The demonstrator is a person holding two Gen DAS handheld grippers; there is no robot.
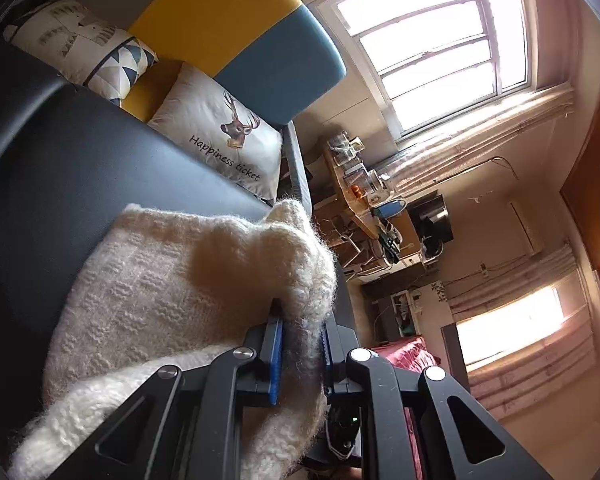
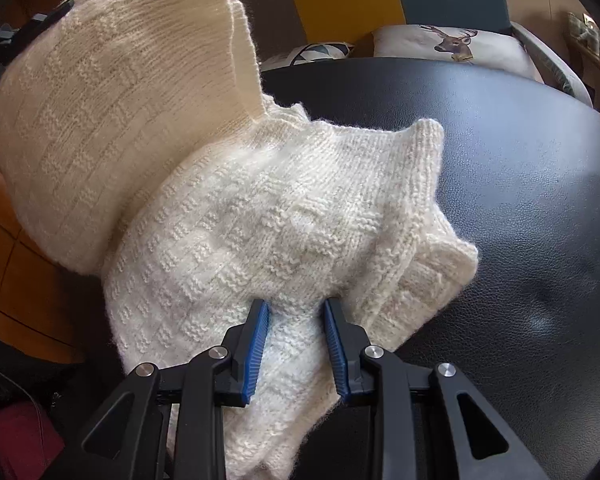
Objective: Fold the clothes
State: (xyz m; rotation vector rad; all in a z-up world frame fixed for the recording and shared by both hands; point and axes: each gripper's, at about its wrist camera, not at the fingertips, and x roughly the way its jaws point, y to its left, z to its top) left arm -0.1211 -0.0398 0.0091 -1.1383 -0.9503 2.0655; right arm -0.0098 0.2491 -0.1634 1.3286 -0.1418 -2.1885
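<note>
While both grippers clamp it, the sweater (image 2: pixel 260 216) is mid-fold on the black bench (image 2: pixel 500 200): left fingers (image 1: pixel 276 356) pinch a lifted edge, right fingers (image 2: pixel 260 352) grip bunched knit. One part hangs raised and rumpled; flattening and squaring look outstanding.

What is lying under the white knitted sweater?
Under the white knitted sweater is a black leather-like surface, bare to its right. The part directly beneath is covered. Both the left gripper and the right gripper clamp the sweater.
</note>
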